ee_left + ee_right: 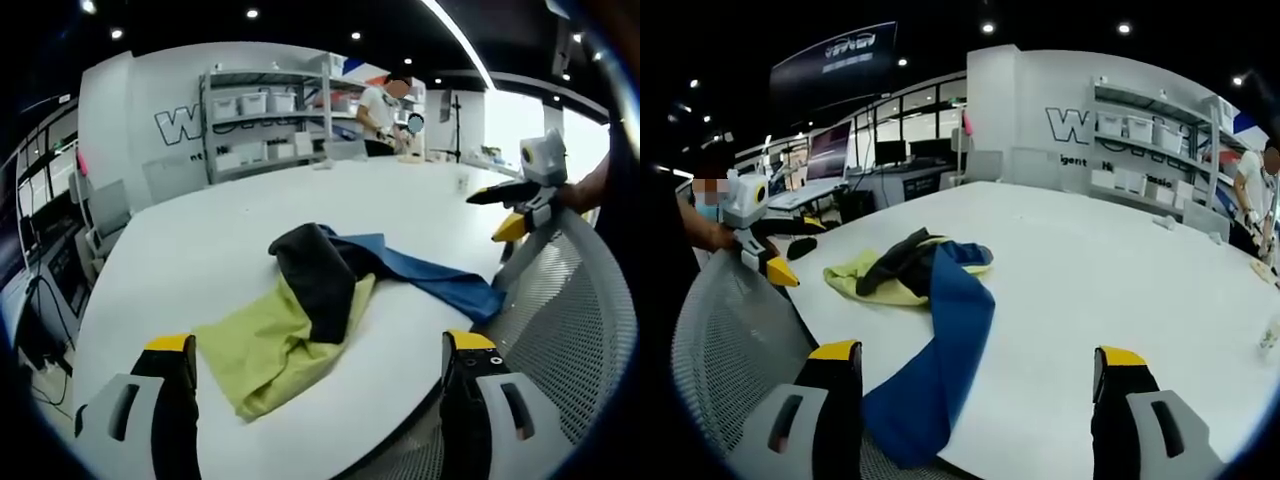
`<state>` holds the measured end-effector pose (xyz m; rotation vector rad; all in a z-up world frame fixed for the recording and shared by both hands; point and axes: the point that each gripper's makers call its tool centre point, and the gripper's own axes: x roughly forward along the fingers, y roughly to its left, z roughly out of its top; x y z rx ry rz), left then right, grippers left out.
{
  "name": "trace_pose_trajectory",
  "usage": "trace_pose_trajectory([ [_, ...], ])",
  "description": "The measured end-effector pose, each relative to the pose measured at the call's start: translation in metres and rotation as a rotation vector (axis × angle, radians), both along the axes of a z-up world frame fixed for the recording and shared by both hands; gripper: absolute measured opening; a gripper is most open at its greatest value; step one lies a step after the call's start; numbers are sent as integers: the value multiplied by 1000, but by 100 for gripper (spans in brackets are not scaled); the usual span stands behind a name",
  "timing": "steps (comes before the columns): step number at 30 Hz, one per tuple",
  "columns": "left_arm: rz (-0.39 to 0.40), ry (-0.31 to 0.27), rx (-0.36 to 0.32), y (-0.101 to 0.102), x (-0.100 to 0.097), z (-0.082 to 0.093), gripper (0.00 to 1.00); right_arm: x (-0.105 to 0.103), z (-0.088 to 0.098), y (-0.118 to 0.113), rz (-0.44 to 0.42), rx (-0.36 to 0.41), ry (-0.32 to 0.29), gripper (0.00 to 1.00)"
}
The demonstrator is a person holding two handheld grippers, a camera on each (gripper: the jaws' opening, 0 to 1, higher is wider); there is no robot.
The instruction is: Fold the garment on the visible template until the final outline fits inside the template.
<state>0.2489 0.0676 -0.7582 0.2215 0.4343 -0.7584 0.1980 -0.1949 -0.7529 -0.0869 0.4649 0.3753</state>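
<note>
Jaws spread on both grippers (empty); the garment (930, 330) runs away from the right gripper (975, 375), nearer it.

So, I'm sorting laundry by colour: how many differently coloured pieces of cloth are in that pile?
3: a yellow-green cloth at one end, a black cloth draped across the middle, a blue cloth trailing over the table edge. More may hide underneath.
</note>
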Motion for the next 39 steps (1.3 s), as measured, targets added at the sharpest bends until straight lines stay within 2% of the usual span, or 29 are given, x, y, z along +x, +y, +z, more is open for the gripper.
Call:
trace_pose_trajectory([
  [28,9,14,8,1,1,-3,98,2,2,-4,-26,1,-15,98],
  [39,11,14,49,5,1,-5,99,1,-1,-7,-33,-28,3,98],
])
